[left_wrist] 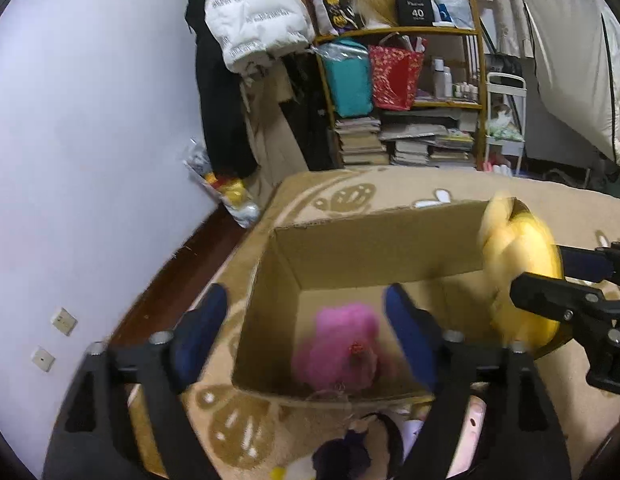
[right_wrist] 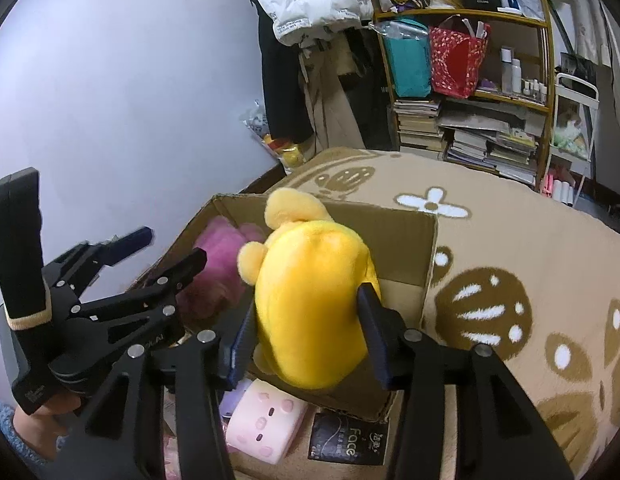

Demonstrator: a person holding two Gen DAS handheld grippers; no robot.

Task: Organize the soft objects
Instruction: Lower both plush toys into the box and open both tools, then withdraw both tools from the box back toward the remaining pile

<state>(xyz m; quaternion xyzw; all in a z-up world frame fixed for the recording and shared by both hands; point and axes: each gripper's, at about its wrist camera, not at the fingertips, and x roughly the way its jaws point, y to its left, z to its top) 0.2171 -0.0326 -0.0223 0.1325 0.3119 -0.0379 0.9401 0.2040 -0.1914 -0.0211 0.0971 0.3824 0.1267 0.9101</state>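
Observation:
An open cardboard box (left_wrist: 374,248) stands on a tan patterned rug. A pink plush toy (left_wrist: 342,344) lies inside it; it also shows in the right wrist view (right_wrist: 222,256). My left gripper (left_wrist: 310,332) is open and empty, with its fingers either side of the box's near left corner. My right gripper (right_wrist: 306,340) is shut on a yellow plush toy (right_wrist: 310,296) and holds it over the box's near edge (right_wrist: 406,240). The yellow toy (left_wrist: 522,272) appears at the box's right side in the left wrist view.
A pink plush cushion (right_wrist: 266,424), a black packet marked "Face" (right_wrist: 350,440) and a dark plush (left_wrist: 350,452) lie on the rug (right_wrist: 530,240) in front of the box. A cluttered shelf (left_wrist: 406,92), hanging coats and a white wall stand behind.

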